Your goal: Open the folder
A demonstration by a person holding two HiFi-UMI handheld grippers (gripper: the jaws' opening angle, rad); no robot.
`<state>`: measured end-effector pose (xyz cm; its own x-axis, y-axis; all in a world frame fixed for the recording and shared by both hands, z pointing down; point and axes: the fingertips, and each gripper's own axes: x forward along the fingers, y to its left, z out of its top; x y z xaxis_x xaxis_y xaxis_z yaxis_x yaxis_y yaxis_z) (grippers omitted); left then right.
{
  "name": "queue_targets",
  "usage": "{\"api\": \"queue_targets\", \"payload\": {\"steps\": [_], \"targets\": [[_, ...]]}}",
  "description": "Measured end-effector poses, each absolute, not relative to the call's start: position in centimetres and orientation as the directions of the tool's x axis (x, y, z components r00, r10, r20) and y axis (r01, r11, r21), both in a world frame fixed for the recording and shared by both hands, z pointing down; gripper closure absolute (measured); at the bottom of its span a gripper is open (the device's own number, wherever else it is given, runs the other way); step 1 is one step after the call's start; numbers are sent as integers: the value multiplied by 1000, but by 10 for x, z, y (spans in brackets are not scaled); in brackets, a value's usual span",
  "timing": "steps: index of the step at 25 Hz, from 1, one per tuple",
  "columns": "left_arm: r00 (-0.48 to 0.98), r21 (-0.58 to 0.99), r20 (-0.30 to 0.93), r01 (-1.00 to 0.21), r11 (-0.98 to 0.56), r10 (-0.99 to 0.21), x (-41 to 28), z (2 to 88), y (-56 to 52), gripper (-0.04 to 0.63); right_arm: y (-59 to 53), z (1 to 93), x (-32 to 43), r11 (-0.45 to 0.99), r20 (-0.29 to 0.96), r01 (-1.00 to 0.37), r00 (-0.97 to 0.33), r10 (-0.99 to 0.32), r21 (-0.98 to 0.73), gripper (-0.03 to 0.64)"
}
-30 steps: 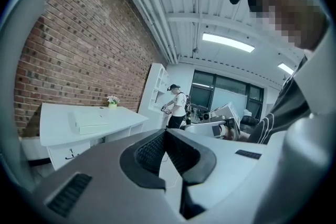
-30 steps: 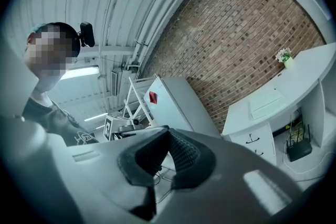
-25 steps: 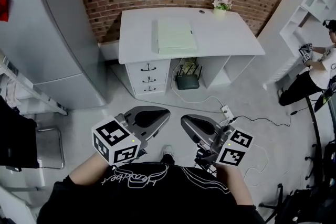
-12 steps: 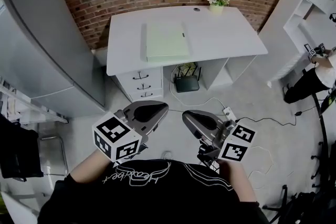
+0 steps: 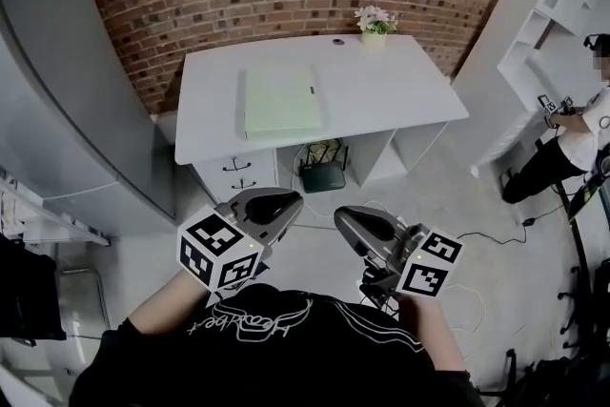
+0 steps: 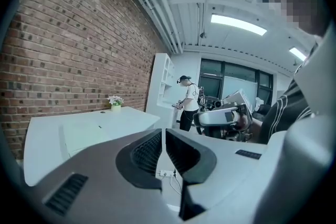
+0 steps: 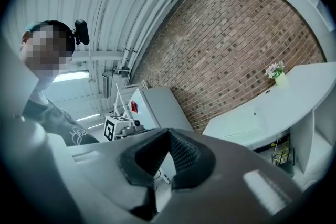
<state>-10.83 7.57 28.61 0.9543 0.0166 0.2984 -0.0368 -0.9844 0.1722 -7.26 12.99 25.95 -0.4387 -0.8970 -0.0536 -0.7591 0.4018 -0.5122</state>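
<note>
Holding my left tongs (image 5: 286,203) and right tongs (image 5: 345,217) shut and empty, I see the closed folder (image 5: 281,102) on the desk (image 5: 400,91) well ahead of them, so I must get near first.

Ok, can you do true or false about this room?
The folder lies closed on the desk. True.
The left hand-held gripper is holding the folder. False: it is shut on nothing, away from the desk.
A flower pot stands by the desk's back edge. True.
The drawers are under the desk's right side in the head view. False: they are under its left side.
Nobody else is in the room. False: a person stands by the white shelves.
</note>
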Motion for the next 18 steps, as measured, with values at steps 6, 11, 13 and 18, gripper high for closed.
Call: {"api": "queue_targets", "payload": {"steps": [6,11,13,18], "targets": [[945,174,328,-64,-983,-4,-100,301,60,591,125,271,-59,366,-36,-763,-412,-911,-532,614],[925,153,379,-96,-983,-32,-88,323,40,591,112,288,-46,341,-29,-745,-398,-917,-574,614],[922,164,387,-99,-981,-28,-82,328,31,589,105,293,-39,330,-24,-738,-393,-919,-589,614],[921,166,388,-96,-981,-25,-53,337,2,588,78,306,-11,305,6,-725,-392,-920,-617,614]]}}
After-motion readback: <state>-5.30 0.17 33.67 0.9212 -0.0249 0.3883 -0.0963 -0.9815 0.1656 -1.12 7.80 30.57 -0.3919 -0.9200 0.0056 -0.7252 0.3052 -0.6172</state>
